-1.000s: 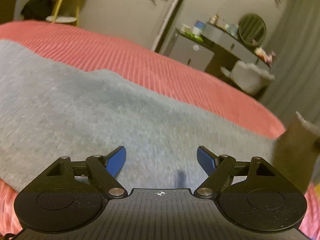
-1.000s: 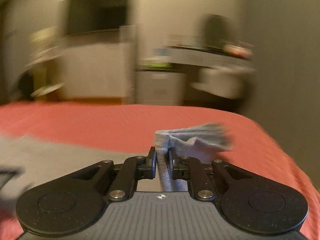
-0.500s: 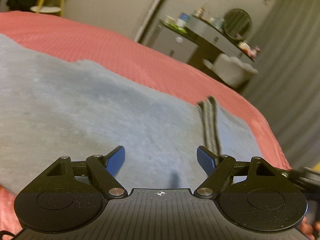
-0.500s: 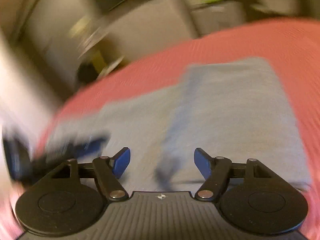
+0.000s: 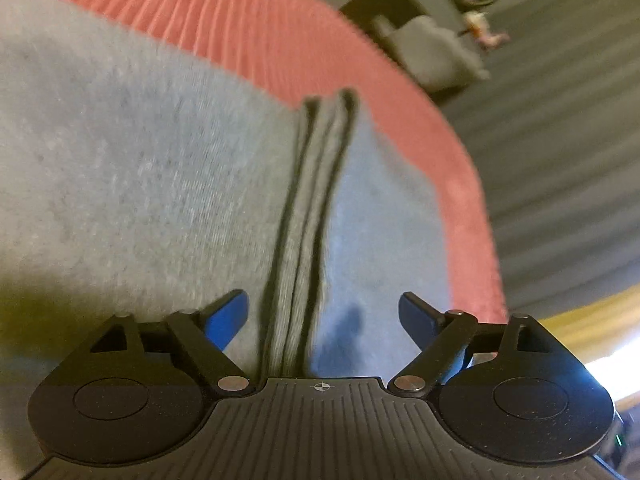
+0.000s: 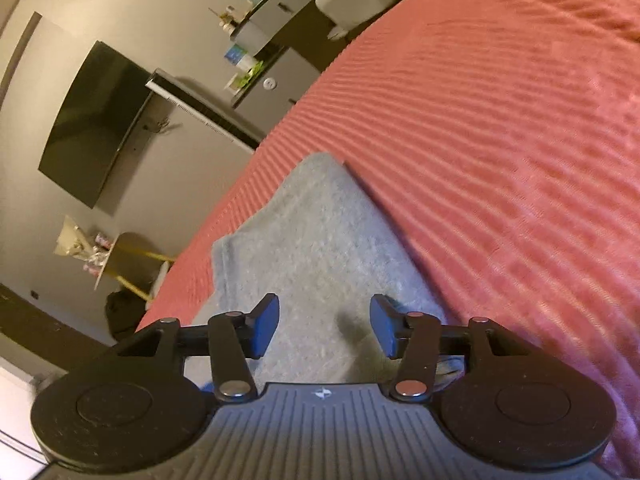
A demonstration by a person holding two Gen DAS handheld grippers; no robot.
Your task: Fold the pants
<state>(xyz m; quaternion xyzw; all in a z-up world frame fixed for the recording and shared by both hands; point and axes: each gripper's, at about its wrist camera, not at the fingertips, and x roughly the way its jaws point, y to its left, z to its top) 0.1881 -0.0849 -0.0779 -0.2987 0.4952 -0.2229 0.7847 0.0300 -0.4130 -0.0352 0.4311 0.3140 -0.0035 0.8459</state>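
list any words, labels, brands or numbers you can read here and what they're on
No text reads in either view.
Blue-labelled container on the dresser: print too small and blurred.
Left tongs and right tongs: only a small round mark on each body, no letters.
Pants and bedspread: no visible label.

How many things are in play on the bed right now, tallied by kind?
Pants, grey, lying on the bedspread: 1
Bedspread, red ribbed: 1
Grippers, both open and holding nothing, left gripper and right gripper: 2
Total: 4
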